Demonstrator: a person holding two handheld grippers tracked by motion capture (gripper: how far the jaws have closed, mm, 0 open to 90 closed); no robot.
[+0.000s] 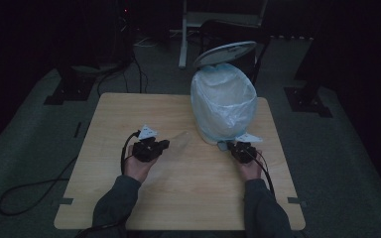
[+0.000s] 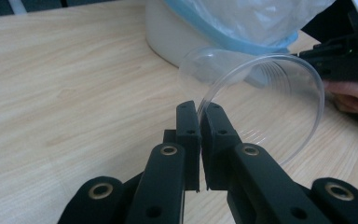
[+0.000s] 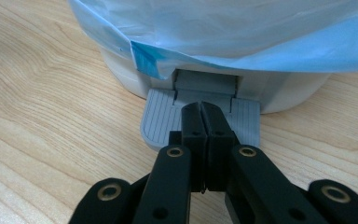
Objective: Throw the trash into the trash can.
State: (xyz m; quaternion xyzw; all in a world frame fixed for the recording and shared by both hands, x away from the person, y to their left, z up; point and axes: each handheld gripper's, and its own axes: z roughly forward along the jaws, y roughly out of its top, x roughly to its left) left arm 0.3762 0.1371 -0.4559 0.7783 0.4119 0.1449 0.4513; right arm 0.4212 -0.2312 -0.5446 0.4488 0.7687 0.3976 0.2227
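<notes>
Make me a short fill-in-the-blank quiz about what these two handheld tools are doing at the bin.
1. The left gripper has its jaws shut on the rim of a clear plastic ____.
2. The right gripper presses its shut jaws on the bin's grey ____.
3. The lid of the pedal bin stands ____.

Missing words: cup; pedal; open

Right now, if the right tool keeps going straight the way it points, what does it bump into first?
Probably the grey ribbed foot pedal of the white bin lined with a pale blue plastic bag. The right tool, jaws shut, sits right over that pedal; whether it touches it is unclear.
</notes>
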